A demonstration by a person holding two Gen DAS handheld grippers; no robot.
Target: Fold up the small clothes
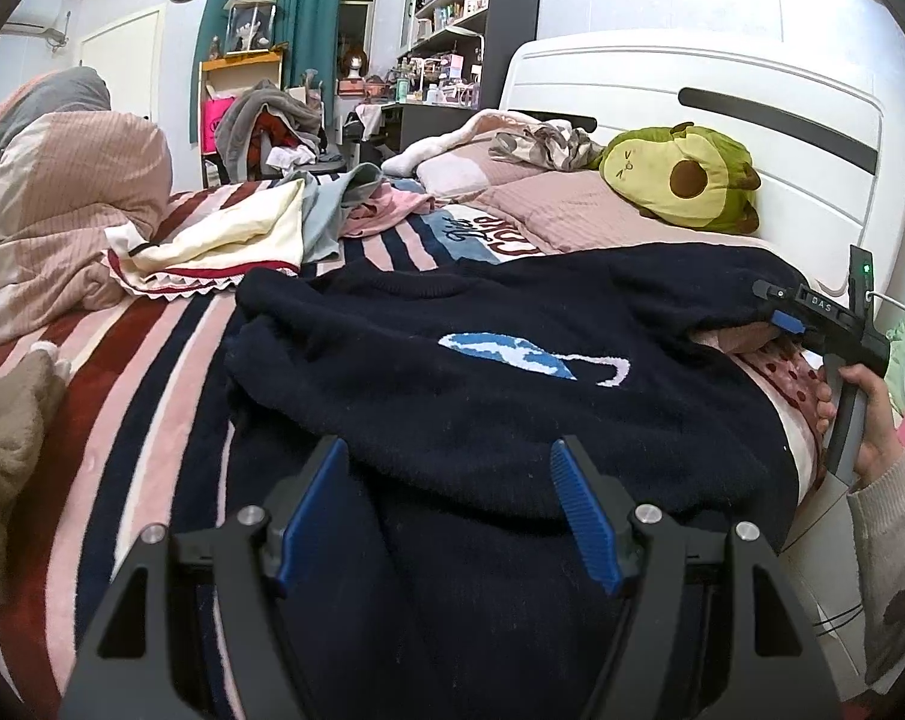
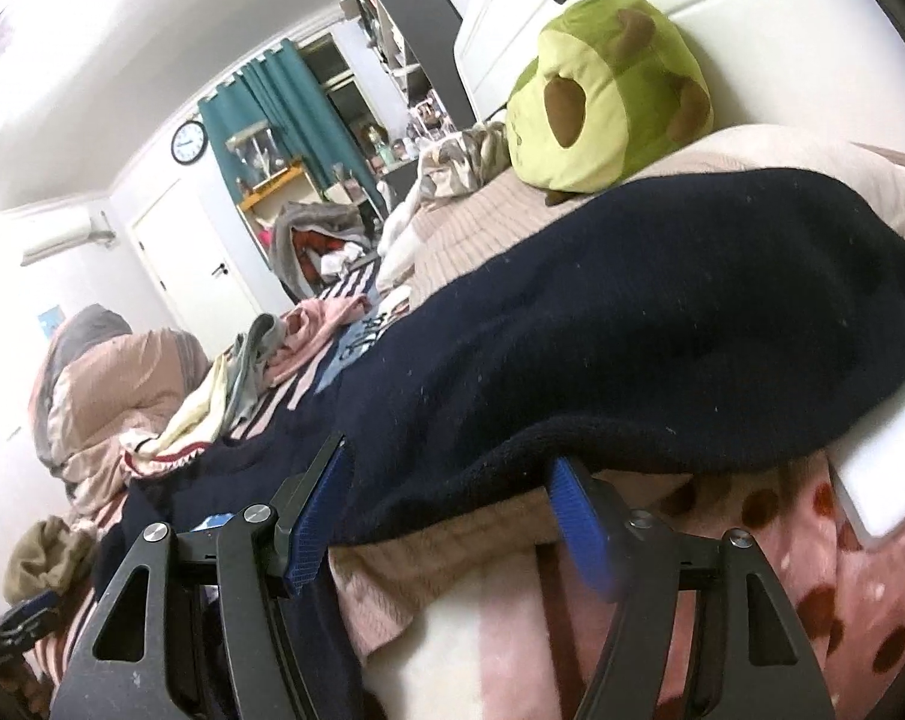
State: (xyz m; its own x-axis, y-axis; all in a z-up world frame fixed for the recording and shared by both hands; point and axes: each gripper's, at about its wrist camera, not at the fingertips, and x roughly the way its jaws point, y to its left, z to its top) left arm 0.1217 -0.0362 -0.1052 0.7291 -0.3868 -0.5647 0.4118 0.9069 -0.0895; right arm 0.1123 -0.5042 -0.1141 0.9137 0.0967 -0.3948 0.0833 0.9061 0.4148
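Note:
A dark navy knit sweater (image 1: 482, 396) with a blue and white whale motif (image 1: 512, 354) lies spread across the striped bed cover. My left gripper (image 1: 449, 468) is open, its blue pads on either side of the sweater's near hem. In the left wrist view my right gripper (image 1: 788, 321) sits at the sweater's right edge, held by a hand. In the right wrist view the sweater (image 2: 632, 324) fills the middle, and my right gripper (image 2: 446, 468) is open with the sweater's rolled edge lying between its jaws.
A pile of loose clothes (image 1: 284, 222) lies at the far left of the bed. An avocado plush (image 1: 686, 177) leans on the white headboard (image 1: 752, 78). A bunched quilt (image 1: 50, 204) sits at left, a pink dotted blanket (image 2: 812, 552) at right.

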